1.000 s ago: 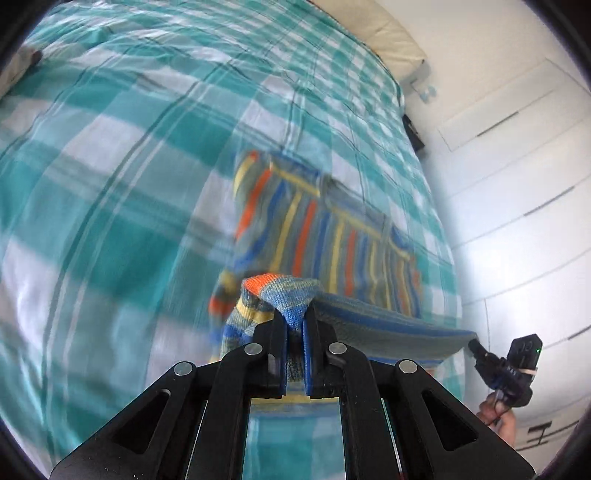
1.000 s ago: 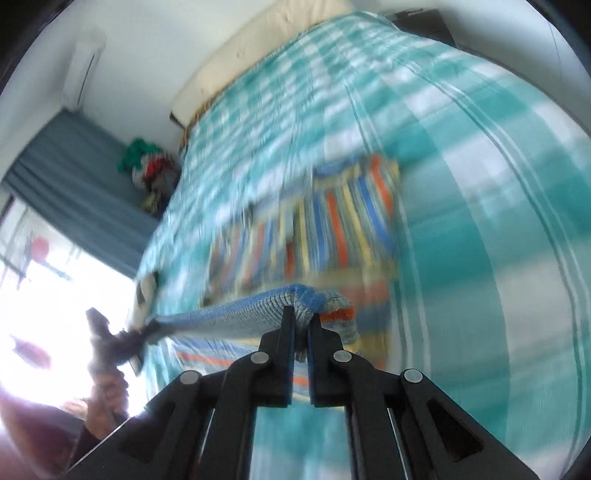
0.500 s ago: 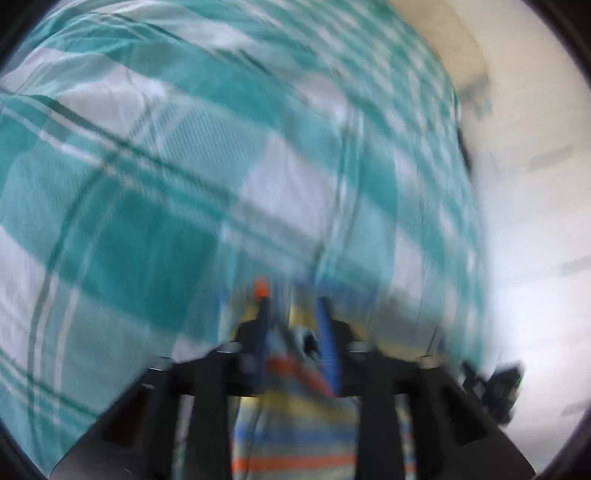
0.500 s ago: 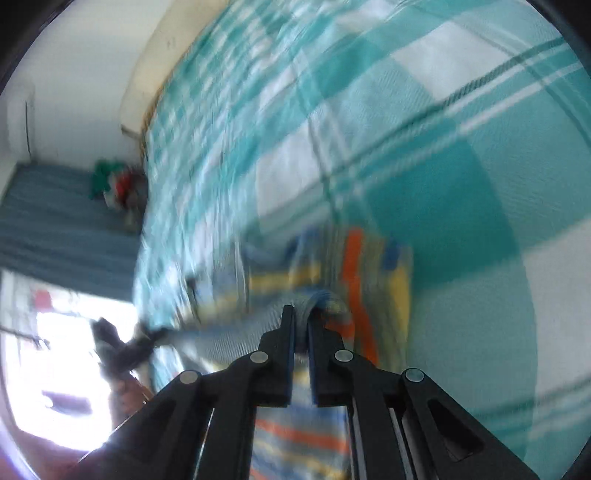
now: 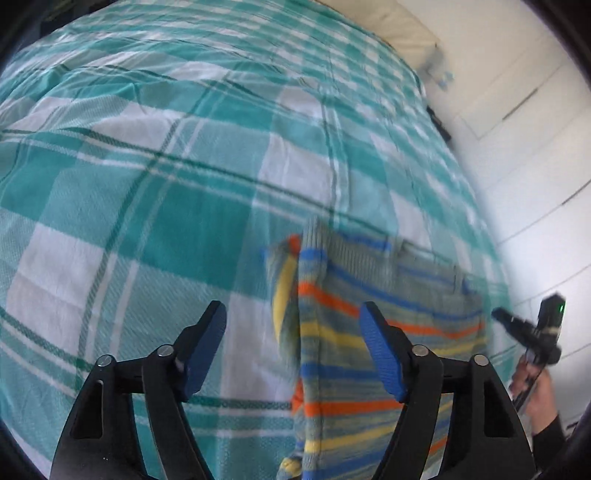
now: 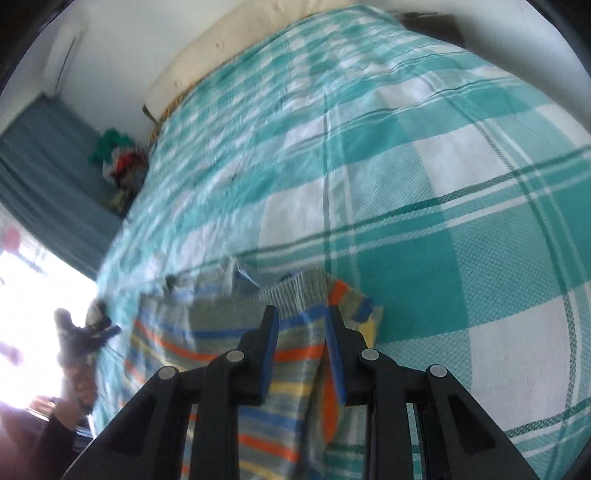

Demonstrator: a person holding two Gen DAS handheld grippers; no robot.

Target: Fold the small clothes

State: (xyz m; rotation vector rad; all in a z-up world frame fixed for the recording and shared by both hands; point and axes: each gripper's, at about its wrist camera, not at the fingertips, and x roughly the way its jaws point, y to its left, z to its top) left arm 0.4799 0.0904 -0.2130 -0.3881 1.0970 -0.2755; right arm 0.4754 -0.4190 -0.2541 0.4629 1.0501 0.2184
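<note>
Your left gripper (image 5: 293,315) sits at the bottom of its view, jaws wide apart and opening; blue ribbed pads (image 5: 380,354) on black angular fingers. Nothing clamped: the gap frames plaid bedspread (image 5: 155,206) plus the left edge of the sweater (image 5: 369,314), and the right pad overlaps the knit in the picture, but I can't tell if it touches it

Sweater lies folded on the bed, lower centre to lower right of the left view. Ribbed knit, grey-blue ground with orange, yellow and blue stripes running across, a plainer ribbed band along its top edge. A narrow strip hangs off its left side, yellow and orange, edge slightly blurred

Your right gripper (image 6: 300,314) is bottom centre of its view, jaws narrowly apart and opening. Pads stand over the upper edge of the sweater (image 6: 221,339), knit visible in the gap, not pinched. A small corner of orange, yellow and blue pokes out just right of the right finger

Bedspread (image 6: 461,192): woven cotton look, teal and white checks with thin dark green lines, mild wrinkles. Cream pillow (image 5: 391,22) at the upper right of the left view. Each camera catches the opposite gripper at the frame edge, blurred
</note>
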